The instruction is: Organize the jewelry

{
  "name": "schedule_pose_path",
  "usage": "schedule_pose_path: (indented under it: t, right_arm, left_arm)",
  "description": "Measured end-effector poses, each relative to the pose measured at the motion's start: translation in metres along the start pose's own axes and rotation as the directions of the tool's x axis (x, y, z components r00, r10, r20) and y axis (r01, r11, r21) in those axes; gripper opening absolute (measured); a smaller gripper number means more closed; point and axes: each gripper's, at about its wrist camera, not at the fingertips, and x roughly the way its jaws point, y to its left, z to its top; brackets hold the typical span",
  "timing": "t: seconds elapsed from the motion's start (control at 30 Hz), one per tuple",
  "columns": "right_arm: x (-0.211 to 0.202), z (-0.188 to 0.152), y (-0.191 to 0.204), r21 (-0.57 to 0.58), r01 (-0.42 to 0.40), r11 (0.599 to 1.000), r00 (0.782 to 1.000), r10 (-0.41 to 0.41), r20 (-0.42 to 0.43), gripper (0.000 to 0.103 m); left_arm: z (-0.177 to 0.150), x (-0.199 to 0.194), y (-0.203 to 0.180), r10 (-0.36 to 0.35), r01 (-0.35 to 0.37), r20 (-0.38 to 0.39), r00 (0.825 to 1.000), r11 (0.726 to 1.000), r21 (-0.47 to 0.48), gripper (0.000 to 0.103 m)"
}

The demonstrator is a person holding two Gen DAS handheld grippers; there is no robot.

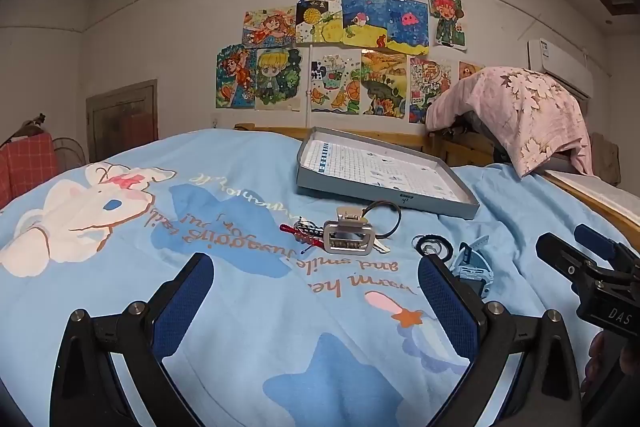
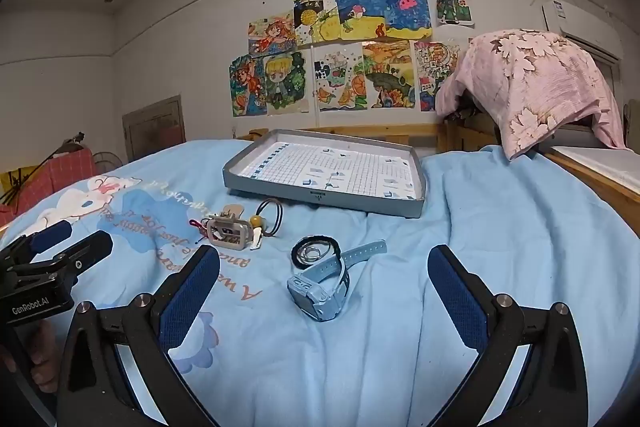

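Observation:
A shallow grey tray (image 2: pixel 320 195) (image 1: pixel 384 191) with a white grid liner lies on the blue bed cover. In front of it sit a silver hair claw (image 1: pixel 348 235) (image 2: pixel 229 231), a red cord bracelet (image 1: pixel 298 233), a thin dark hair loop (image 1: pixel 386 217) (image 2: pixel 271 211), a black band with rings inside (image 2: pixel 315 251) (image 1: pixel 434 246), and a light-blue watch (image 2: pixel 322 285) (image 1: pixel 474 267). My left gripper (image 1: pixel 316 303) is open, short of the claw. Short of the watch, my right gripper (image 2: pixel 325 303) is also open. Neither holds anything.
A pink flowered cloth (image 2: pixel 536 87) drapes over something at the back right, beside a wooden bed frame (image 2: pixel 592 179). Children's drawings (image 1: pixel 340 55) cover the wall. A red checked bundle (image 1: pixel 24 163) stands at the far left. A hand (image 2: pixel 44 359) holds the left gripper's handle.

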Motion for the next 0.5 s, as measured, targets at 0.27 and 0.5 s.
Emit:
schedule_pose_path:
  t: [0.27, 0.5]
  right_arm:
    - [-0.0006, 0.0004, -0.0014, 0.006, -0.004, 1.0, 1.0, 0.004, 0.01, 0.102]
    - [0.0005, 0.0011, 0.0006, 0.016, -0.014, 1.0, 1.0, 0.014, 0.004, 0.102]
  left_arm:
    - [0.0003, 0.0001, -0.0002, -0.001, 0.001, 0.001, 1.0, 1.0, -0.001, 0.103]
    - [-0.0001, 0.0001, 0.0005, -0.003, 0.003, 0.0, 1.0, 1.0, -0.005, 0.103]
